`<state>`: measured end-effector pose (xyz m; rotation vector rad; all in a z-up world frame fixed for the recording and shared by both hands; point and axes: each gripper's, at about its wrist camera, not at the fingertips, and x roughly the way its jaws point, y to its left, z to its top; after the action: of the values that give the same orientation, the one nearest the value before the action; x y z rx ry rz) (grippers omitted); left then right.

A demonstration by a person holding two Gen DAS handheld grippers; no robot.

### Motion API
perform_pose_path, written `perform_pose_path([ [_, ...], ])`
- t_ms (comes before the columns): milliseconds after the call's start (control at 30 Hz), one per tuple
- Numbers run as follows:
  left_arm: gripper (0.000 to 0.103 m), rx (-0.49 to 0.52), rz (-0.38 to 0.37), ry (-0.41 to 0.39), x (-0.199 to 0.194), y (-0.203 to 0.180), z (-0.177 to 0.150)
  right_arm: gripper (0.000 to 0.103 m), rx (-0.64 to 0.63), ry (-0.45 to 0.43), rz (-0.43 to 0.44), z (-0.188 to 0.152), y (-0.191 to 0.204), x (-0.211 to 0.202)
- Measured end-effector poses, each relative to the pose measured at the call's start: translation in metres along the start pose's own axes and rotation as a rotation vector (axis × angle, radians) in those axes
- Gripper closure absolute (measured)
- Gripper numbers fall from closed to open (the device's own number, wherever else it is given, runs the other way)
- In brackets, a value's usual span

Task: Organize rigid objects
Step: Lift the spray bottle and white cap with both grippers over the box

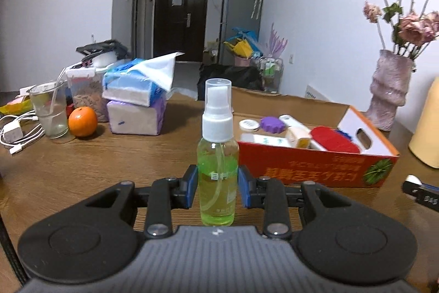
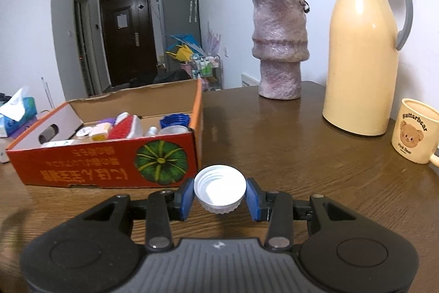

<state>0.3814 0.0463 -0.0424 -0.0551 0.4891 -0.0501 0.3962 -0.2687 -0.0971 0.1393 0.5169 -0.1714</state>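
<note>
1. Wooden table [image 1: 96,164], brown and grained, carries everything in both views.
2. Orange cardboard box [image 2: 109,166] with a green pumpkin print lies open on the table; its inside holds a purple lid [image 1: 271,124], a red brush [image 1: 333,140], a blue lid [image 2: 174,120] and several white containers.
3. Cream thermos jug [image 2: 362,45] with a grey handle stands upright at the far right, near a cream bear mug [image 2: 414,133].
4. Pink textured vase [image 2: 279,45] of dried roses stands between the box and the jug.
5. Tissue packs [image 1: 134,103] are stacked to the left of the box, with an orange [image 1: 82,121] and a clear glass [image 1: 50,109] beside them.
6. Left gripper [image 1: 218,188] has its blue pads pressed on both sides of a green spray bottle [image 1: 218,172]; the bottle is upright, its white pump under a clear cap, just in front of the box's near wall.
7. Right gripper [image 2: 221,195] holds a white screw cap [image 2: 219,188] between its blue pads, open side up, over the table just right of the box's pumpkin corner.
</note>
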Motion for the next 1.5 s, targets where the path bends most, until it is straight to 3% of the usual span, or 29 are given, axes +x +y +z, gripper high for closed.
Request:
perform_pose_path([
  [633, 0.071, -0.013, -0.078, -0.075, -0.005, -0.071, 0.022, 0.064, 0.005, -0.100, 0.140, 0.011, 0.025, -0.021],
  [967, 0.071, -0.035, -0.080, -0.095, 0.023, -0.088, 0.042, 0.064, 0.004, -0.165, 0.190, 0.028, 0.041, -0.004],
  [1500, 0.071, -0.002, -0.049, -0.080, 0.093, -0.098, 0.064, 0.064, -0.023, -0.165, 0.212, 0.057, 0.062, 0.058],
])
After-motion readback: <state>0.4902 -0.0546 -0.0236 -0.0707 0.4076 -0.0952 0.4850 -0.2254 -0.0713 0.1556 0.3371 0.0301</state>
